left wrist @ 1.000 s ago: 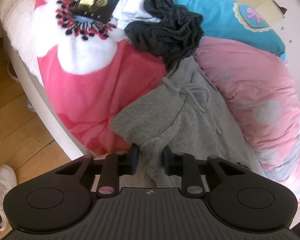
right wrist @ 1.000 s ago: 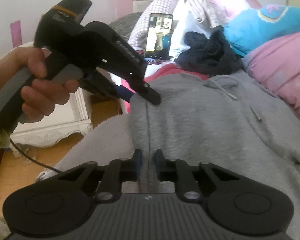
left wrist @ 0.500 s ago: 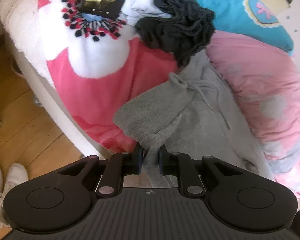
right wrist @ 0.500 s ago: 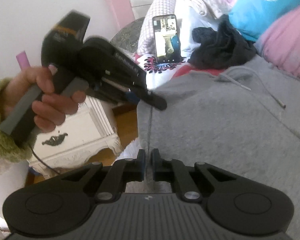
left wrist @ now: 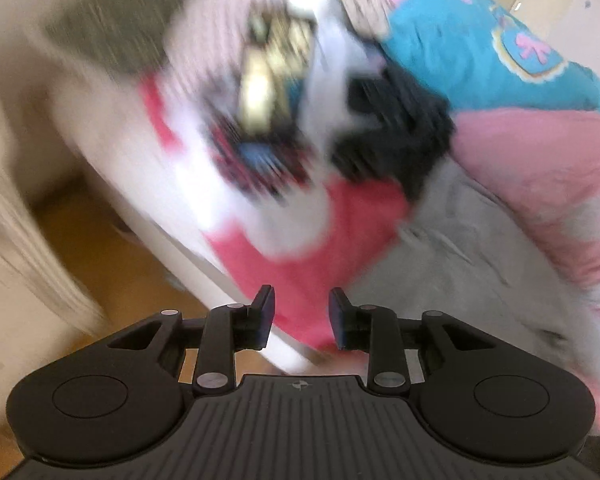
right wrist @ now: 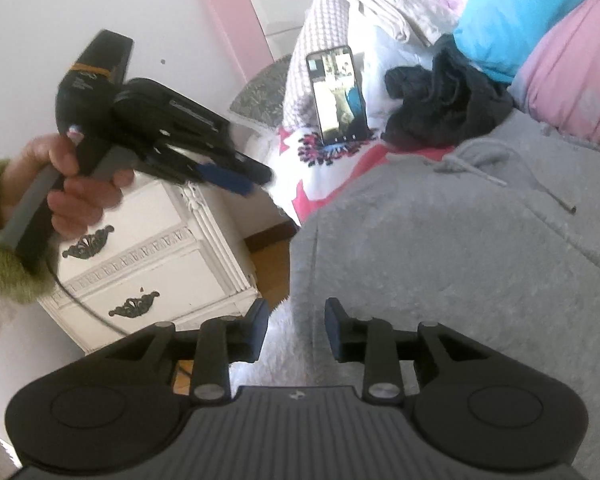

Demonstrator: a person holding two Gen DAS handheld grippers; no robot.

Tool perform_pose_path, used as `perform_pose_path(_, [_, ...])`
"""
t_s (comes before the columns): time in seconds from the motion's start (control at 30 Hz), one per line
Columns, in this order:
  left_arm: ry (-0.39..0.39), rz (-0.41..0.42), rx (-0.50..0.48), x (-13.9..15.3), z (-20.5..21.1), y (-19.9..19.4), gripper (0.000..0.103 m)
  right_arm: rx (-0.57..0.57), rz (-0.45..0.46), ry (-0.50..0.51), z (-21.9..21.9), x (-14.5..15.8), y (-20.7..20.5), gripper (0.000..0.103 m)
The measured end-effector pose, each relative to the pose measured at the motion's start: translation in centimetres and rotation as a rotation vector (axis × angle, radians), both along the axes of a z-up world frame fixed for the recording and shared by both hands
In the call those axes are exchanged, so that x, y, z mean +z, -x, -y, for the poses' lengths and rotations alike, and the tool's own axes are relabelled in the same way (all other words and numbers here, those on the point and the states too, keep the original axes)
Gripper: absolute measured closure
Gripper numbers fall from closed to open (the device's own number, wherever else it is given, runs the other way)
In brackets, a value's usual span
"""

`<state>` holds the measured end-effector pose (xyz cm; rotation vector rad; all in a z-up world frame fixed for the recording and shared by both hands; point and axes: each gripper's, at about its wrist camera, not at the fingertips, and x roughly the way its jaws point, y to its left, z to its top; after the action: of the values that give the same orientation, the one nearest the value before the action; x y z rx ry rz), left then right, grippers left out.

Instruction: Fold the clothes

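Observation:
A grey hoodie (right wrist: 440, 248) with drawstrings lies spread on the bed, and its left edge hangs over the bedside. My right gripper (right wrist: 296, 326) is low over that edge. Its jaws are opening, the cloth's edge runs through the gap, and the pads do not press on it. In the right wrist view a hand in a green sleeve holds my left gripper (right wrist: 252, 180) up in the air, left of the hoodie. The left wrist view is blurred by motion. There the left gripper (left wrist: 302, 316) is opening with nothing between its fingers, and the hoodie (left wrist: 460, 264) lies to the right.
A dark garment (right wrist: 440, 100) is bunched behind the hoodie. A phone (right wrist: 338, 96) leans on the pillows. A pink quilt (right wrist: 572, 80) and a blue pillow (right wrist: 512, 20) lie to the right. A white nightstand (right wrist: 148, 248) stands on the wood floor left of the bed. A pink flowered blanket (left wrist: 312, 232) covers the mattress.
Both grippers were shut on the hoodie's edge and have let it go. The left gripper has lifted up and away to the left; the hoodie has dropped onto the bed.

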<state>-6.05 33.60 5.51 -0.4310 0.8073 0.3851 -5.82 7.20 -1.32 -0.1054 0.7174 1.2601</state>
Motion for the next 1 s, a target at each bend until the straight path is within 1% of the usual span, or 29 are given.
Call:
perform_pose_path(0.03, [-0.082,0.010,0.018,1.8,-0.4,0.4,0.074,-0.004,0.001,-0.012,0.3,0.3,-0.1,0.070])
perform_pose_path(0.1, [-0.221,0.034,0.048,4.7,-0.7,1.0,0.073,-0.016,0.000,-0.039,0.9,0.8,-0.2,0.069])
perform_pose_path(0.13, [-0.273,0.046,0.063,6.0,-0.7,1.2,0.067,-0.029,0.000,-0.055,1.3,1.1,-0.3,0.069])
perform_pose_path(0.17, [-0.317,0.060,0.076,7.0,-0.6,1.3,0.060,-0.042,-0.001,-0.071,1.8,1.4,-0.4,0.069])
perform_pose_path(0.2, [-0.334,0.079,0.081,7.4,-0.3,1.3,0.057,-0.057,-0.004,-0.085,2.5,1.6,-0.5,0.069])
perform_pose_path(0.23, [-0.344,0.097,0.081,7.6,0.1,1.2,0.051,-0.072,-0.008,-0.099,3.1,1.9,-0.6,0.069])
perform_pose_path(0.27, [-0.332,0.114,0.067,7.1,0.8,0.9,0.044,-0.087,-0.012,-0.113,3.7,2.2,-0.7,0.069])
perform_pose_path(0.33, [-0.286,0.149,0.013,5.2,2.7,-0.1,0.040,-0.127,-0.024,-0.124,5.3,2.4,-1.1,0.069])
perform_pose_path(0.43, [-0.205,0.198,-0.096,1.1,6.4,-2.4,0.038,-0.214,-0.028,-0.092,8.0,2.8,-2.1,0.069])
perform_pose_path(0.5, [-0.177,0.228,-0.173,-1.4,9.0,-4.0,0.038,-0.293,-0.005,-0.049,10.0,3.4,-3.2,0.069])
perform_pose_path(0.63, [-0.194,0.241,-0.321,-4.5,13.5,-6.7,0.038,-0.488,0.074,0.056,13.8,5.5,-8.1,0.069])
perform_pose_path(0.73, [-0.210,0.263,-0.377,-5.9,15.6,-8.0,0.037,-0.584,0.092,0.120,14.6,6.2,-12.5,0.069])
perform_pose_path(0.83, [-0.185,0.268,-0.390,-7.1,16.2,-9.0,0.037,-0.620,0.048,0.152,13.7,5.7,-16.5,0.071])
perform_pose_path(0.93, [-0.157,0.268,-0.390,-7.9,15.6,-10.1,0.037,-0.573,0.025,0.175,10.2,4.9,-19.2,0.073])
perform_pose_path(1.0, [-0.160,0.277,-0.384,-8.3,15.6,-10.6,0.037,-0.527,0.022,0.188,6.9,4.2,-20.9,0.075])
